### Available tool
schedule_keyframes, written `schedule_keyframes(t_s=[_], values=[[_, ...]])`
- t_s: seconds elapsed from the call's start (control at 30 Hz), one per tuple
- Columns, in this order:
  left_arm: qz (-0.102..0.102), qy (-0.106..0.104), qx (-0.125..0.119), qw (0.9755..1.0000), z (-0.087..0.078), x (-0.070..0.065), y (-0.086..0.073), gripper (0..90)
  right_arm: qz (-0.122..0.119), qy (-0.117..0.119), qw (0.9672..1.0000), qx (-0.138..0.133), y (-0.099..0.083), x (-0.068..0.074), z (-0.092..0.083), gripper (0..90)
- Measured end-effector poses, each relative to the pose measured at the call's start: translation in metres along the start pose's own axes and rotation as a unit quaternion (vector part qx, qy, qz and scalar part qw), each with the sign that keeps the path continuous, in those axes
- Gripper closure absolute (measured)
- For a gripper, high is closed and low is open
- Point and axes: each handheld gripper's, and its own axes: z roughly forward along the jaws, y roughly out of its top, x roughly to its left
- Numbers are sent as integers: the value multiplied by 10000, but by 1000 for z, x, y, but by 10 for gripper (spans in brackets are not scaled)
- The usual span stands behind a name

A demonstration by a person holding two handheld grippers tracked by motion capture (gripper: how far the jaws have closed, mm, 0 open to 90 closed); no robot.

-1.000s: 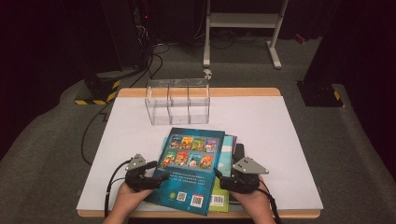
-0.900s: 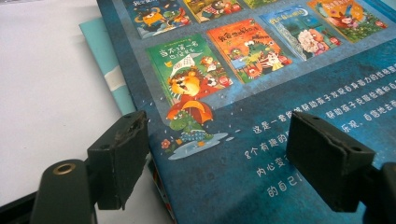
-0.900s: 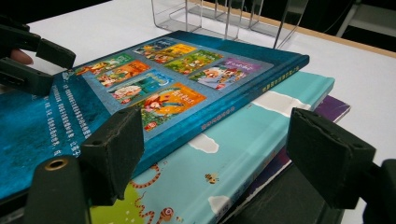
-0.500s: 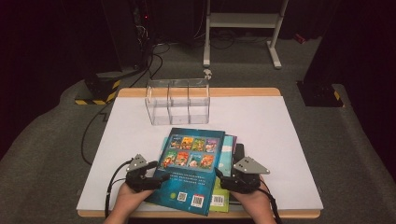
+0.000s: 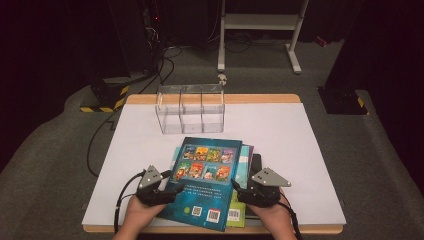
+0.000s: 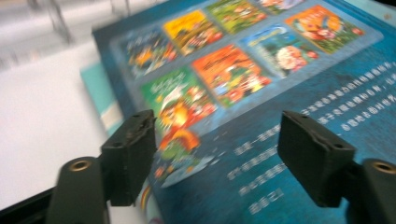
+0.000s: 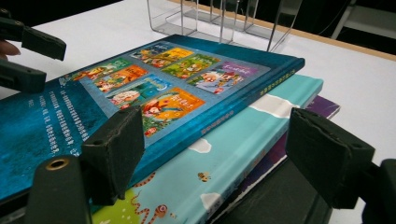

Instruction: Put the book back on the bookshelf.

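Blue book (blurred print), covering stacked books

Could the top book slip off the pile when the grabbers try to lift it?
It might. The blue book lies crooked on the light blue book, so it could slide. The left gripper and right gripper sit open at its sides; its left fingers, just closing a little, could pinch only the cover. A sideways push may drag the lower books across the table.
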Motion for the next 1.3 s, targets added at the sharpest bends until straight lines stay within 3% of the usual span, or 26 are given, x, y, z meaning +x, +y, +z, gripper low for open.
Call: schedule_keyframes(t_s=[0.07,0.13,0.27,0.47,0.77,1.1,1.2,1.3], values=[[-229,58,-41,9997,0,7,0,262,5,-2,10000,5,0,-1,0,198],[-445,-19,57,9990,1,11,1,246,7,-7,10000,21,0,-1,0,198],[-436,2,268,9987,8,9,-6,220,8,-19,10000,9,0,-1,0,199],[-602,-19,268,9978,10,9,-6,197,22,-13,10000,35,-1,0,1,199],[-468,-169,341,9982,10,3,-8,212,83,66,9999,128,-2,1,5,208],[-285,-358,325,9984,14,-25,-11,236,413,-29,9988,280,-6,-3,1,223],[-236,-440,317,9983,16,-32,-13,247,524,67,9981,307,-10,-3,0,221],[-166,-453,312,9983,19,-36,-13,252,620,-40,9976,296,-10,-7,-1,213]])
